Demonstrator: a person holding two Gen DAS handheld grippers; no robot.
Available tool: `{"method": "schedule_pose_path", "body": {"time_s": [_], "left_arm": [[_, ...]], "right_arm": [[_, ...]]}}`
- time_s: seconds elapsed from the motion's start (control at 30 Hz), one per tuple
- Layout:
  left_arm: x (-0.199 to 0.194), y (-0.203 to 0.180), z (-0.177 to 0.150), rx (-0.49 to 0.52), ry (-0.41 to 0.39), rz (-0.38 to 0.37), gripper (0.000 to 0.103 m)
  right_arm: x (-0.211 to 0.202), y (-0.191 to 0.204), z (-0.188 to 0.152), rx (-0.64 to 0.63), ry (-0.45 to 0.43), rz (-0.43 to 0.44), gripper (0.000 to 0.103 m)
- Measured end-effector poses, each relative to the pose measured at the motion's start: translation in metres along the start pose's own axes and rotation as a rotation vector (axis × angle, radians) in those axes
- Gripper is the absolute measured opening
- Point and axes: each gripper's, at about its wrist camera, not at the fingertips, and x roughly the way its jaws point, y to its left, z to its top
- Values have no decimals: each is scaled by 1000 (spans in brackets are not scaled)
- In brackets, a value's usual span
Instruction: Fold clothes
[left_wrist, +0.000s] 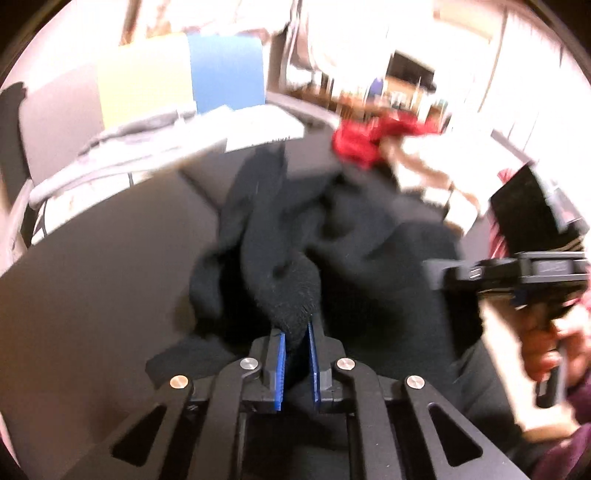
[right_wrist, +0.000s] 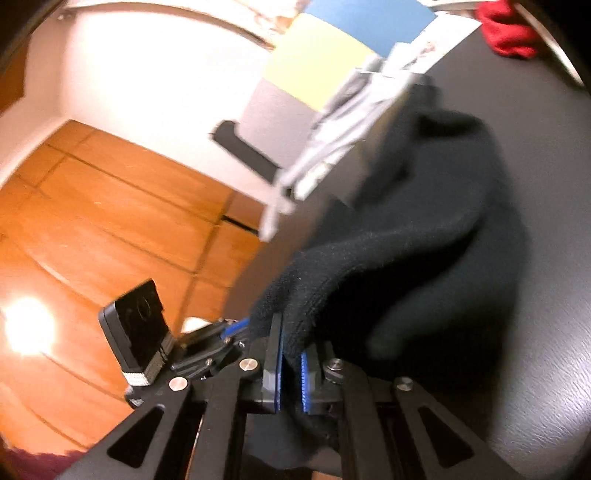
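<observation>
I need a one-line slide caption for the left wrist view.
Left gripper shut on a black garment above the dark table; red cloth behind.

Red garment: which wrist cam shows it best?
Left wrist view. The red garment lies crumpled past the black garment, nearly whole though blurred. The right wrist view catches only part of it, small at the top edge and cut off by the frame.

Black knit garment bunched, lifted off dark table.
</observation>
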Motion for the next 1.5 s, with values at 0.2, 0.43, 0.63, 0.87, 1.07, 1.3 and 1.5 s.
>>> {"method": "schedule_pose_path", "body": {"time_s": [0.2,0.43,0.63,0.87,1.07,1.3,1.5], "left_arm": [[-74,-22,32,-22,-181,-29,11],[-173,-35,78,-29,-436,-26,11],[-253,-45,107,20,-606,25,10],[-330,-75,133,70,-778,73,10],[-374,-107,134,97,-830,129,9],[-372,-127,123,91,-847,204,9],[-317,-86,117,27,-732,297,11]], "right_arm": [[2,53,29,36,-7,290,6],[-10,172,60,-179,-13,425,6],[-29,278,81,-418,-43,433,6],[-69,369,79,-604,-112,514,6],[-109,415,51,-732,-182,540,6],[-134,422,24,-742,-237,555,6],[-98,368,43,-620,-293,338,6]]}}
